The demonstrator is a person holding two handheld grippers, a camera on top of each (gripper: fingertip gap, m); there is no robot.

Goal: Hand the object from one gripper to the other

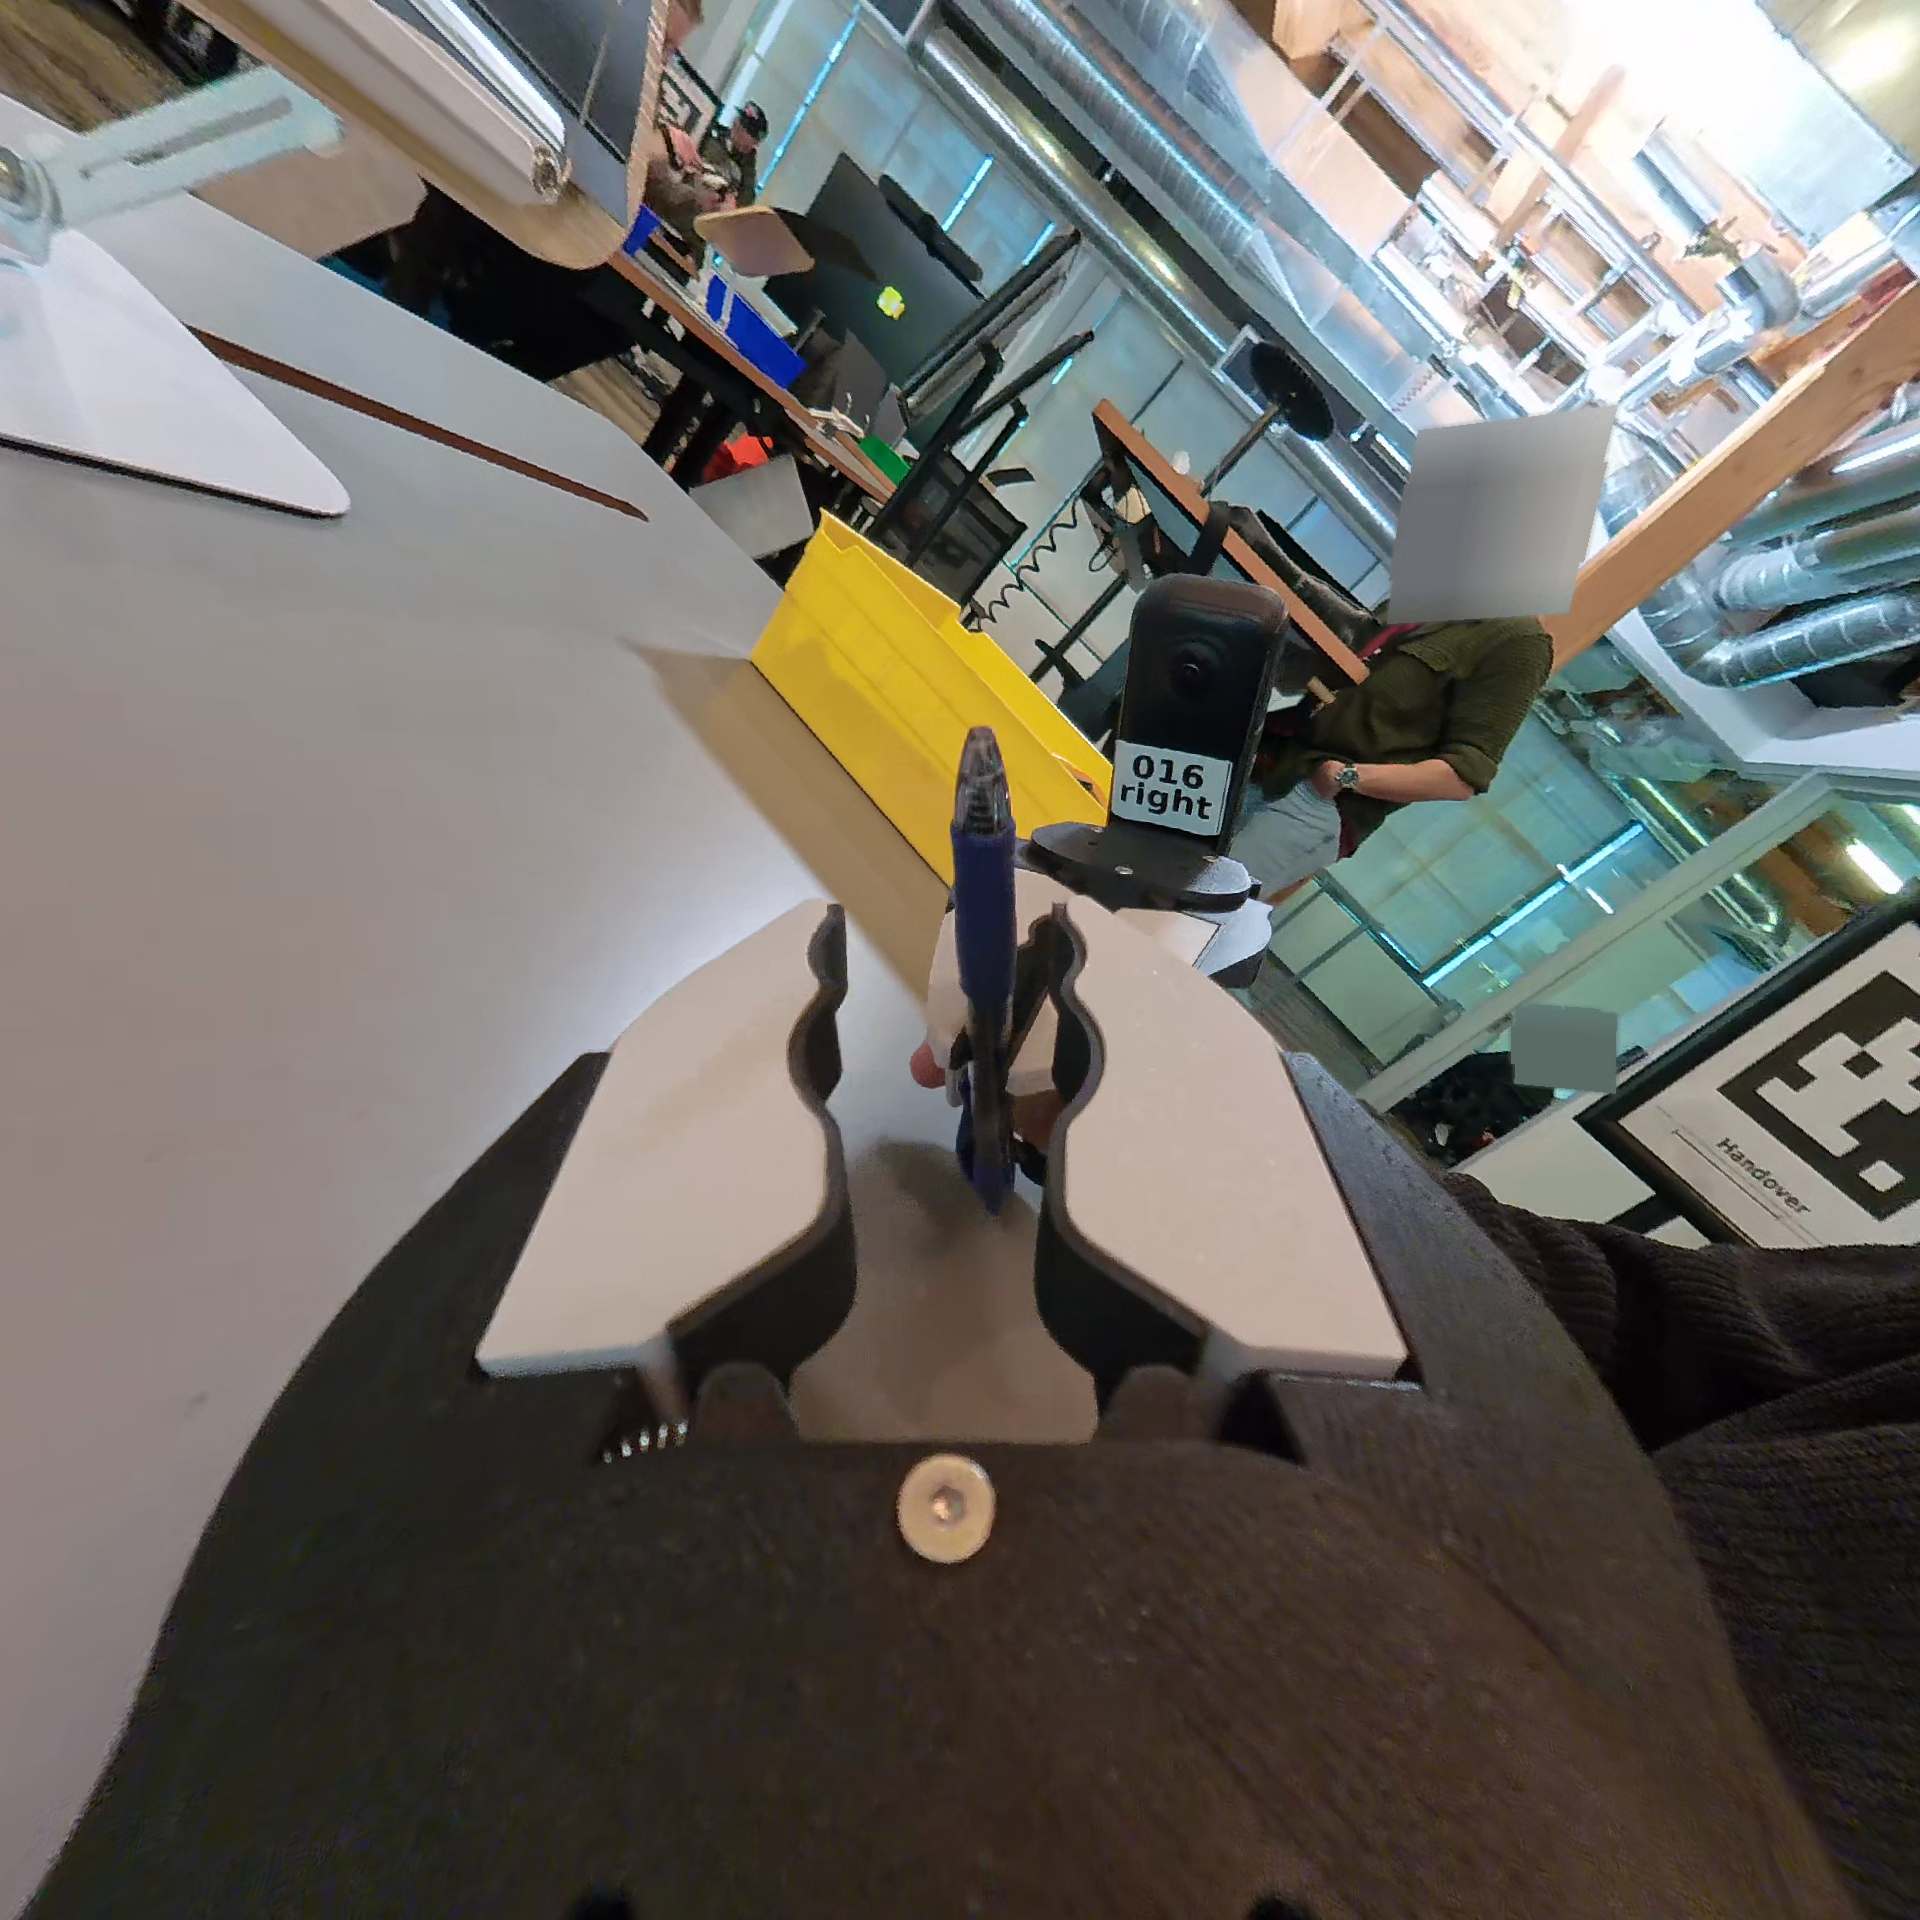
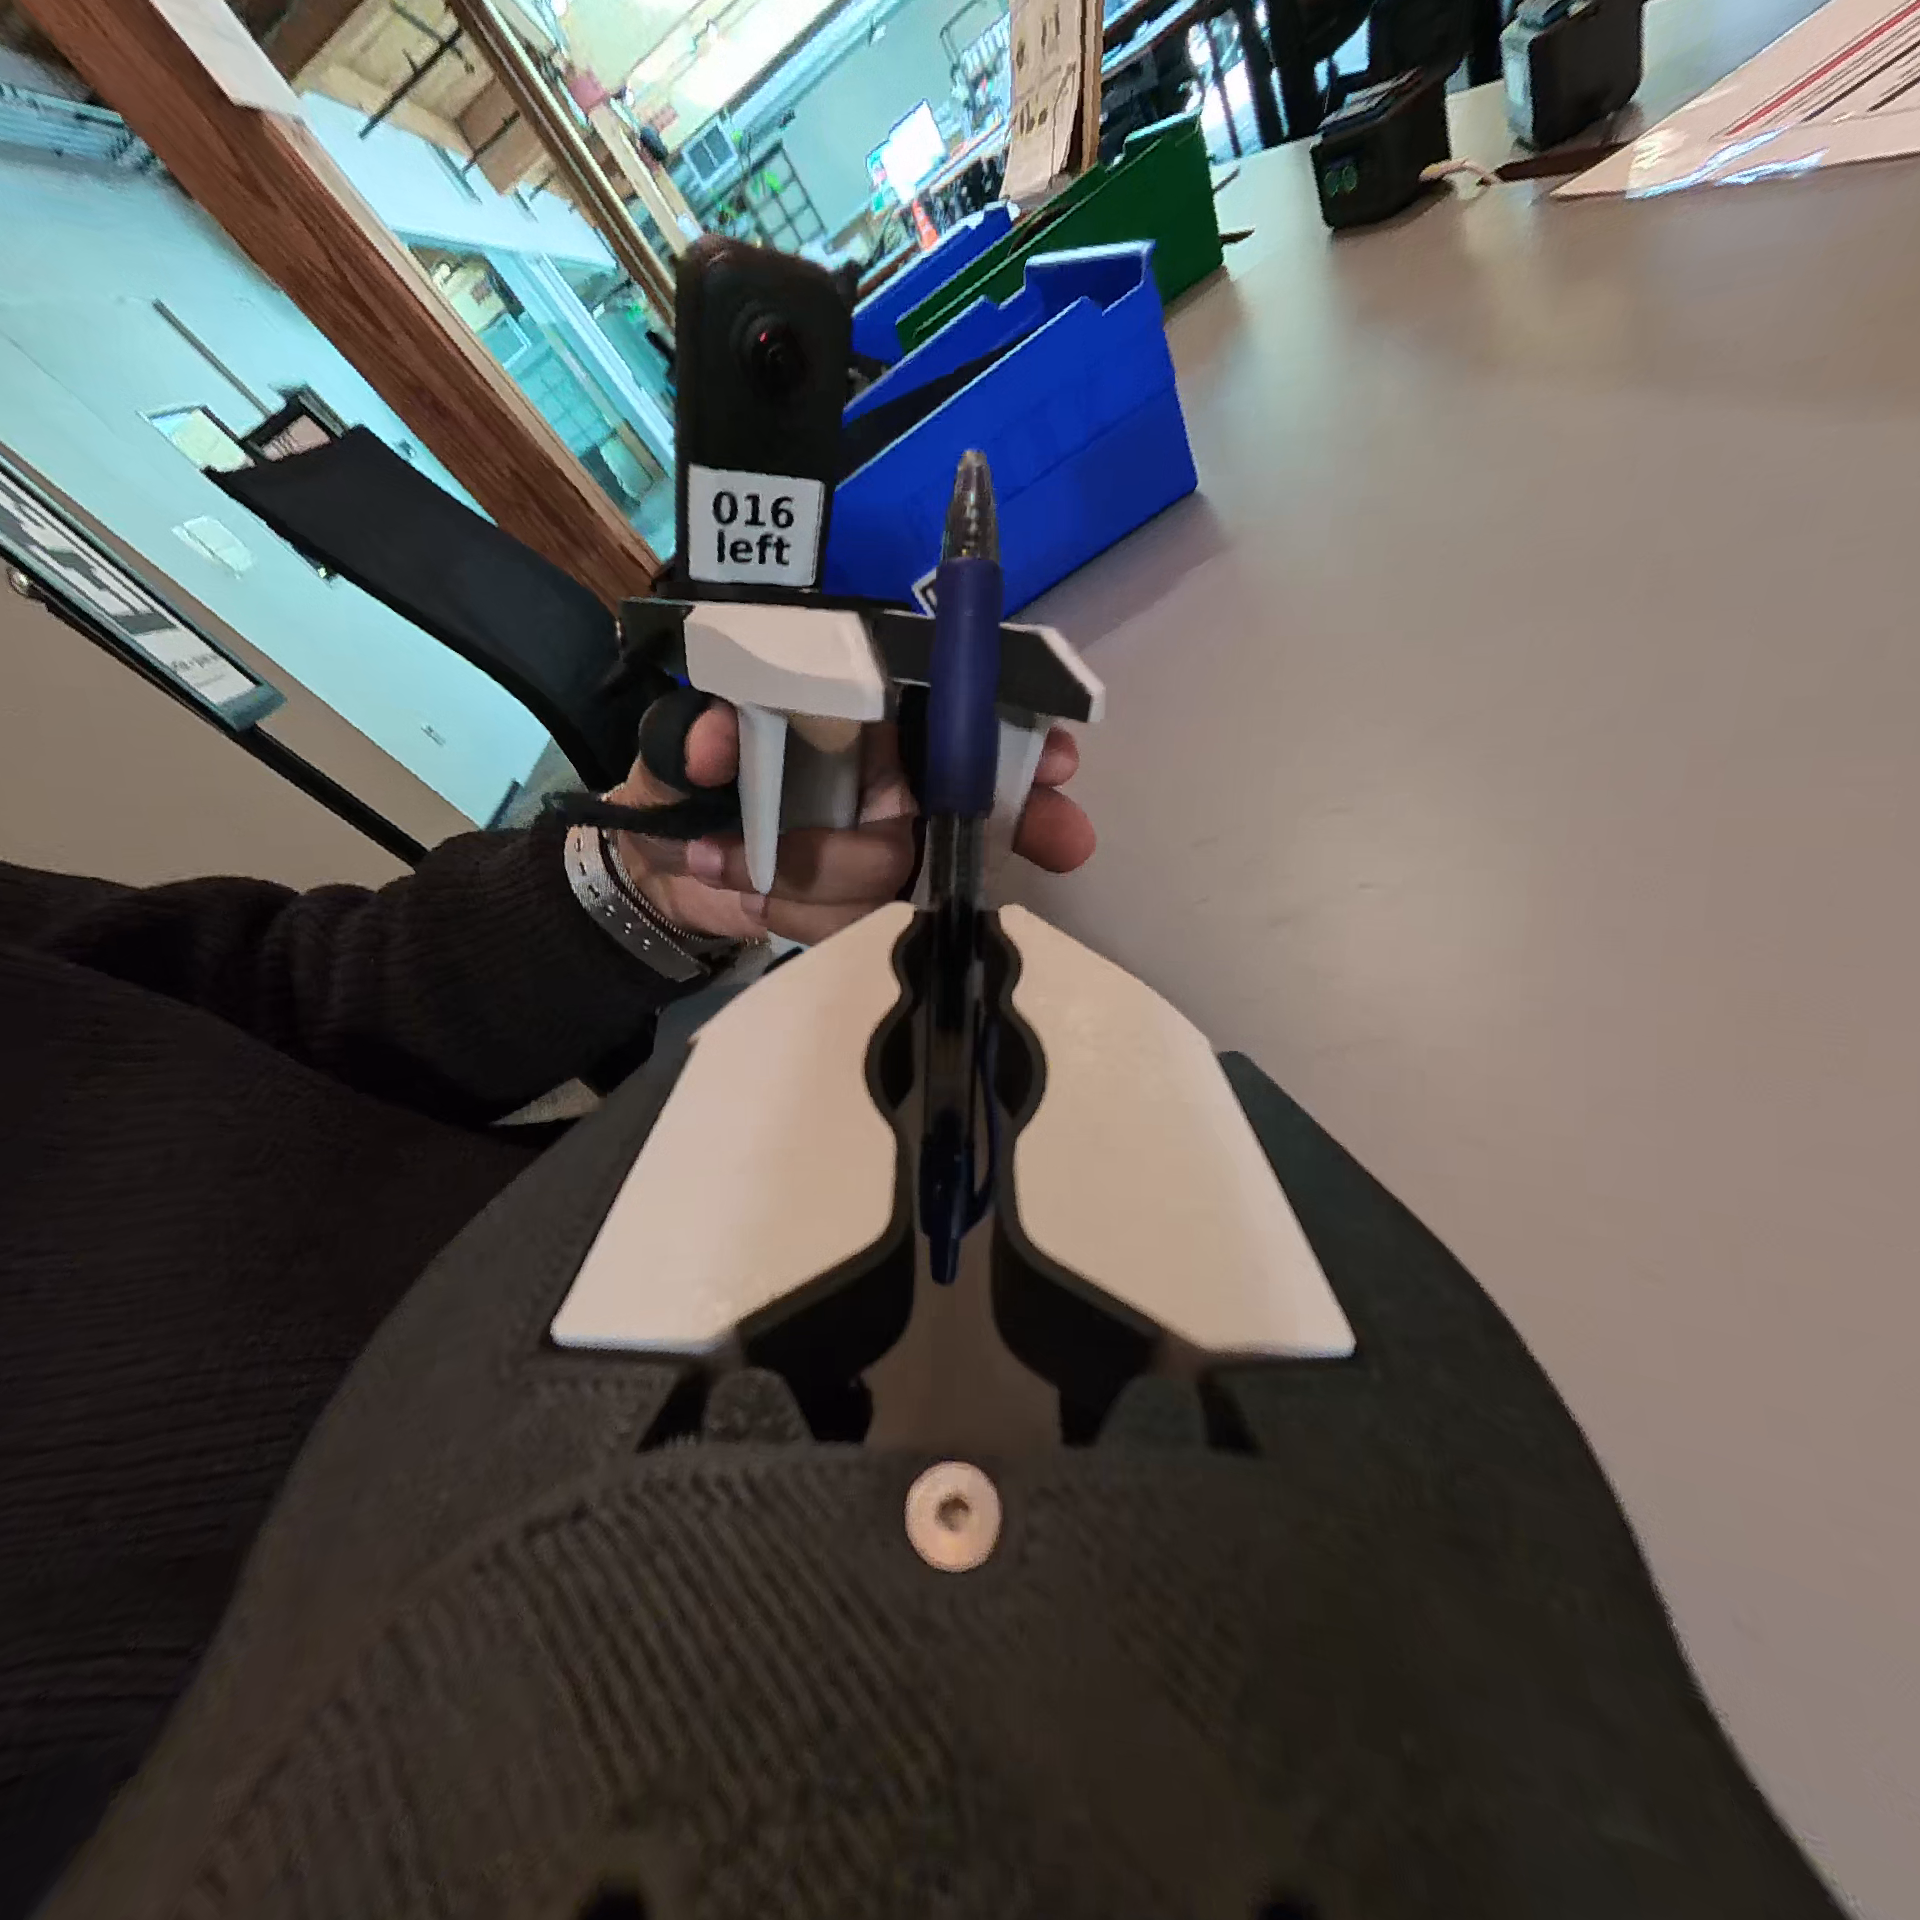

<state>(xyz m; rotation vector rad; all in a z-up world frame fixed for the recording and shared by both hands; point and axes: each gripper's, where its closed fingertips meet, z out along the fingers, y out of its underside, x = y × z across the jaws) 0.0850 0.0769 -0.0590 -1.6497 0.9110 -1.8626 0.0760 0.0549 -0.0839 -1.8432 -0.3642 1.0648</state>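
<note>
A blue pen (image 1: 985,904) stands upright over the white table (image 1: 364,831). My right gripper (image 2: 958,914) is shut on the pen's (image 2: 961,675) clear lower barrel, with the blue grip and tip sticking out past its fingertips. My left gripper (image 1: 940,920) is open, with its jaws on either side of the pen, which sits nearer its right-hand finger. The left gripper (image 2: 904,675) shows face-on in the right wrist view, fingers spread around the blue grip. The right gripper (image 1: 1003,1023) shows just behind the pen in the left wrist view.
A yellow bin (image 1: 914,675) sits on the table's far edge. A blue bin (image 2: 1049,436) and a green bin (image 2: 1122,218) stand behind the left gripper. Black devices (image 2: 1382,156) lie farther back. A person (image 1: 1423,707) stands beyond the table. A framed marker sign (image 1: 1818,1101) stands at the right. The grippers are tip to tip, or close to it.
</note>
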